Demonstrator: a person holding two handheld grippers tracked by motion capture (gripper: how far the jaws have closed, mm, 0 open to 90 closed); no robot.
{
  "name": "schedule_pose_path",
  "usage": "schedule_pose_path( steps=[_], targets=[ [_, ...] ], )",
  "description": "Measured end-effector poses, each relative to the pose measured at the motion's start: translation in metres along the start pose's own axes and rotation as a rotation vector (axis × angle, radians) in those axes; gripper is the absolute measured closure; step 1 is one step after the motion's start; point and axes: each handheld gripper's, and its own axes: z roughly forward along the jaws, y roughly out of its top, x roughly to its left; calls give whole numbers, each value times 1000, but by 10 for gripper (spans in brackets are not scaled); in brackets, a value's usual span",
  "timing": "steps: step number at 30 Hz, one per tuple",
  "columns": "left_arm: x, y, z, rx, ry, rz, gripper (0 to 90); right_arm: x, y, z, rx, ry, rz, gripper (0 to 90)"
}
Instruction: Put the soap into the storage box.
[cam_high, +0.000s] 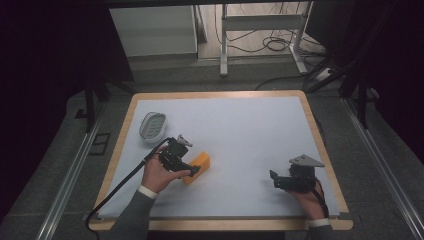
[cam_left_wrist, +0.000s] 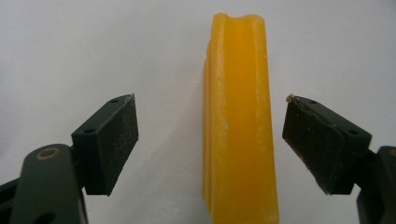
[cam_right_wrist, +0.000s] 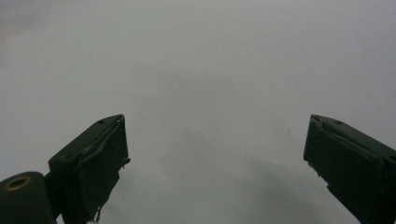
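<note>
Table (cam_high: 225, 107): basket (cam_high: 152, 126) at far left; block (cam_high: 198, 166) lying near and right of it, between the spread jaws of the left gripper (cam_high: 194, 171); right gripper (cam_high: 274, 179) well apart, at near right.

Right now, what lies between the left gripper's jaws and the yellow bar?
Nothing but bare white table. In the left gripper view the left gripper is open with its jaws either side of the yellow bar, a gap showing on each side.

Dim, soft light (dark surroundings)
</note>
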Motion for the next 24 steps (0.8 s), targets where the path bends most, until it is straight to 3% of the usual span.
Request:
schedule_pose_path(
  steps=[10,12,19,24],
  targets=[
    [-6,9,13,34,-12,12,216,1,0,1,6,-1,0,63],
    [-7,10,18,59,11,19,224,1,0,1,6,-1,-1,63],
    [-3,12,28,97,26,11,248,0,-1,1,4,-1,-2,63],
    [-2,13,33,106,16,5,290,0,0,1,5,-2,-2,63]
  ],
)
